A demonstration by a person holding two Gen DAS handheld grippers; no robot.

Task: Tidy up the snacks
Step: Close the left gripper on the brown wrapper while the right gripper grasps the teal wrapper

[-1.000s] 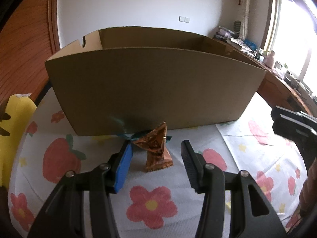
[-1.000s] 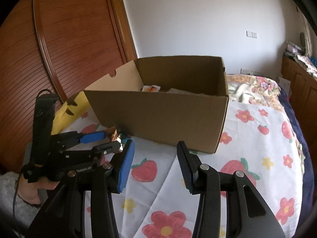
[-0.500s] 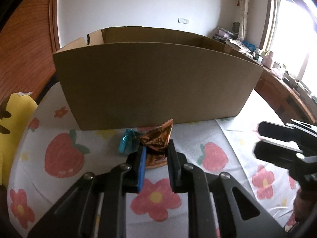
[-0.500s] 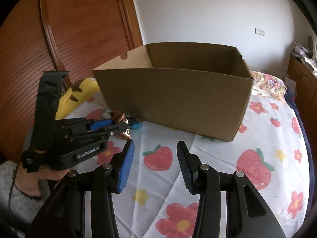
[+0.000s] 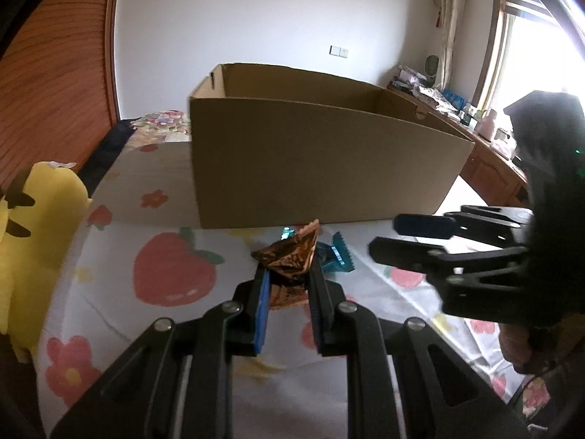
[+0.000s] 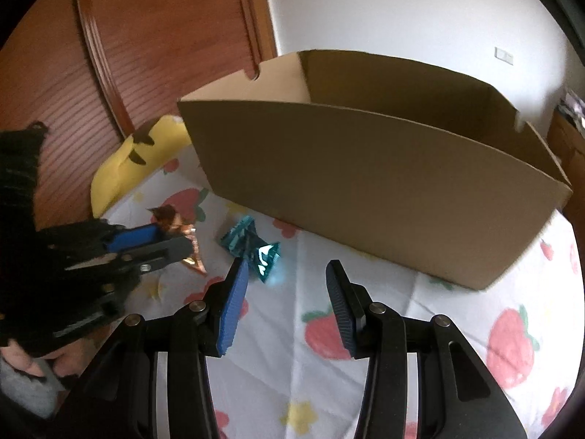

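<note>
Left tongs [image 5: 289,285] clamped on brown snack packet [image 5: 290,256], at 6 o'clock of cardboard box [image 5: 321,168]. Right tongs [image 6: 287,281] half-open, empty, nearing teal packet [image 6: 252,243]. Advise lifting clear over box rim.

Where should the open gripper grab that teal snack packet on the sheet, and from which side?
Probably across the teal packet's crumpled middle, coming down from above. It lies flat on the bedsheet just ahead of the open right gripper, clear of the box. The left gripper already pinches the brown packet beside it.
</note>
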